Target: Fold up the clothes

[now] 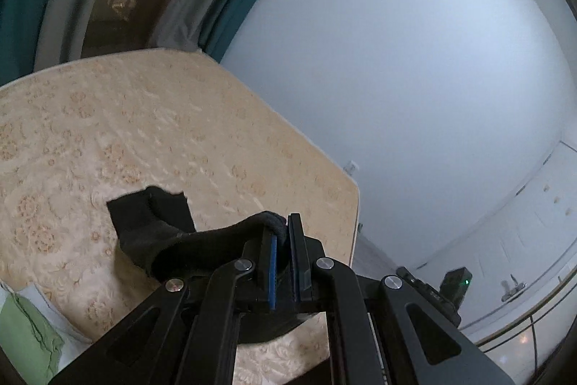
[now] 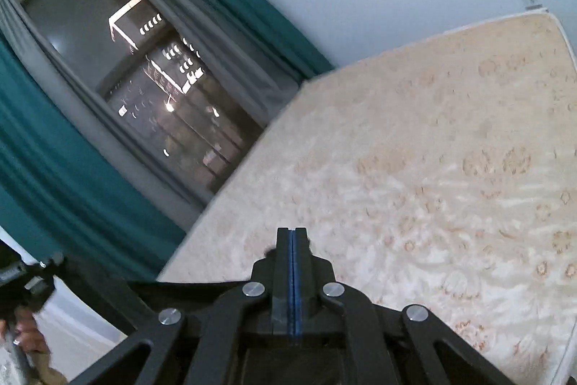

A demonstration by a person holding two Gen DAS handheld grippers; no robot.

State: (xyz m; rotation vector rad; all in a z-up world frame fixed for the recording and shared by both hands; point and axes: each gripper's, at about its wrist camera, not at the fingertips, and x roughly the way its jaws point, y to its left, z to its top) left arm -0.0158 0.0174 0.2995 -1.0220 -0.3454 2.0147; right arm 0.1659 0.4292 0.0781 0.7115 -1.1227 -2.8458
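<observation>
A black garment (image 1: 151, 226) hangs above the cream flowered mattress (image 1: 144, 118). One thick edge of it is pinched in my left gripper (image 1: 285, 226), which is shut on the fabric between its blue pads. The rest droops down to the left. In the right wrist view my right gripper (image 2: 293, 233) is shut, its pads pressed together. A small tuft of the black garment (image 2: 268, 252) pokes out beside the tips, and a dark strip runs off to the left beneath the gripper. The mattress (image 2: 450, 150) lies below it.
A dark window (image 2: 155, 85) with teal curtains (image 2: 54, 175) stands behind the mattress, beside a plain white wall. A green cloth (image 1: 25, 331) lies at the mattress's near corner. A black device with a green light (image 1: 456, 284) sits beyond its right edge. A person's hand (image 2: 25, 338) shows at lower left.
</observation>
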